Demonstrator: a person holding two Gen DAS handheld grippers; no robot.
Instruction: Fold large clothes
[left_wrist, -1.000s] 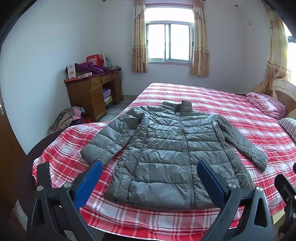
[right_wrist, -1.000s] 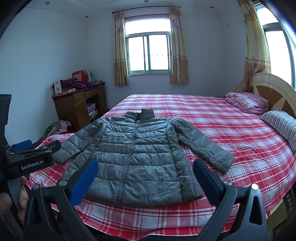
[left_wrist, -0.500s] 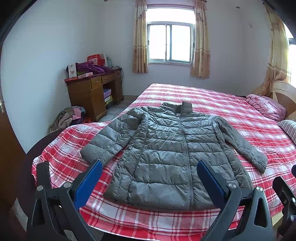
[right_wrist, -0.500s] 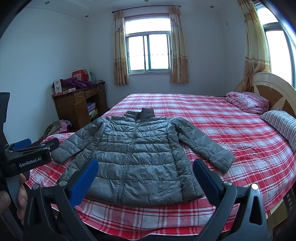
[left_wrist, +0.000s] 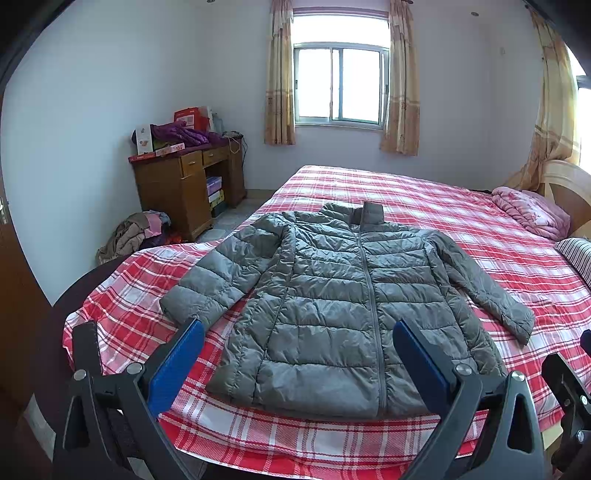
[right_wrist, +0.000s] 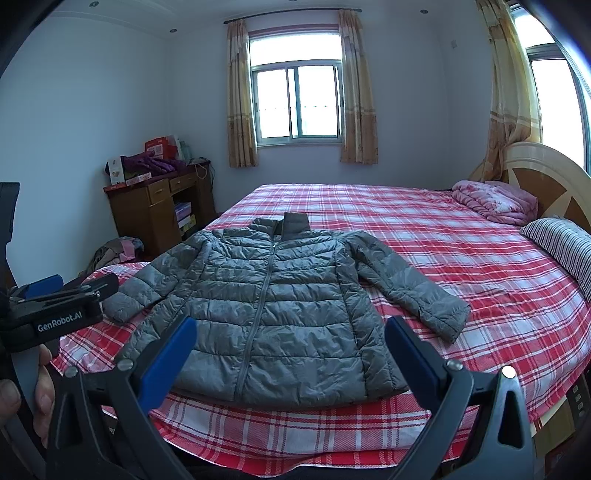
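A: What is shown in the left wrist view?

B: A grey quilted down jacket (left_wrist: 343, 295) is laid face up on the red plaid bedsheet (left_wrist: 461, 206), zipped, collar toward the window, hem close to the near edge of the bed. Both sleeves are spread outward, presumably so that each can be folded in on its own. The left gripper (left_wrist: 297, 363) is held short of the hem, its blue-padded fingers (left_wrist: 173, 363) spread wide with nothing between them.

A: And in the right wrist view?

B: The same jacket (right_wrist: 273, 306) is seen with its right sleeve cuff (right_wrist: 447, 317) lying flat on the sheet, well apart from the body. The right gripper (right_wrist: 288, 360) is likewise held open and empty before the hem. The left gripper (right_wrist: 59, 306) is glimpsed at the frame's left edge, gripped by a hand (right_wrist: 26, 391); its fingers can hardly be judged from that angle.

A: Why are the grippers held back?

B: No fold has been started; a grasp on a sleeve or hem corner is probably being lined up.
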